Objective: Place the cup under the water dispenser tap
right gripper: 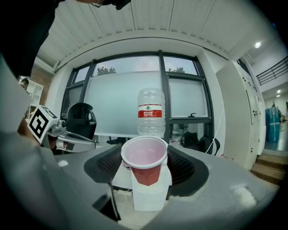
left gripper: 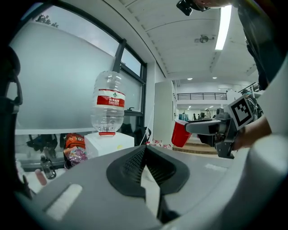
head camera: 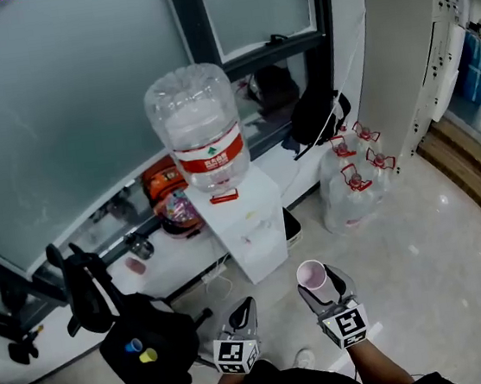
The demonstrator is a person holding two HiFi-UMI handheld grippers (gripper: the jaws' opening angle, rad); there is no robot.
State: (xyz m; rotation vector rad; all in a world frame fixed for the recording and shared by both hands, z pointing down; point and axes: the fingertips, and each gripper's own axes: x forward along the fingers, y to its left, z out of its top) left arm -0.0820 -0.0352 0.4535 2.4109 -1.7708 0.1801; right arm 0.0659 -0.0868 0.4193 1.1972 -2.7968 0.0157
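Note:
A red plastic cup (head camera: 312, 277) with a white inside sits upright between the jaws of my right gripper (head camera: 318, 285), which is shut on it. In the right gripper view the cup (right gripper: 145, 164) fills the centre, and the white water dispenser (right gripper: 151, 197) stands straight behind it, carrying a clear bottle (right gripper: 151, 112). From the head view the dispenser (head camera: 252, 216) is just beyond the cup, apart from it. My left gripper (head camera: 244, 311) hangs beside the right one, shut and empty; its pads (left gripper: 135, 164) meet in its own view, where the cup (left gripper: 181, 133) shows at the right.
A black office chair (head camera: 142, 347) stands at the left on the floor. Several full water jugs (head camera: 353, 183) sit to the dispenser's right by a white column (head camera: 398, 54). Bags (head camera: 314, 115) and snack packets (head camera: 170, 200) lie along the low window ledge.

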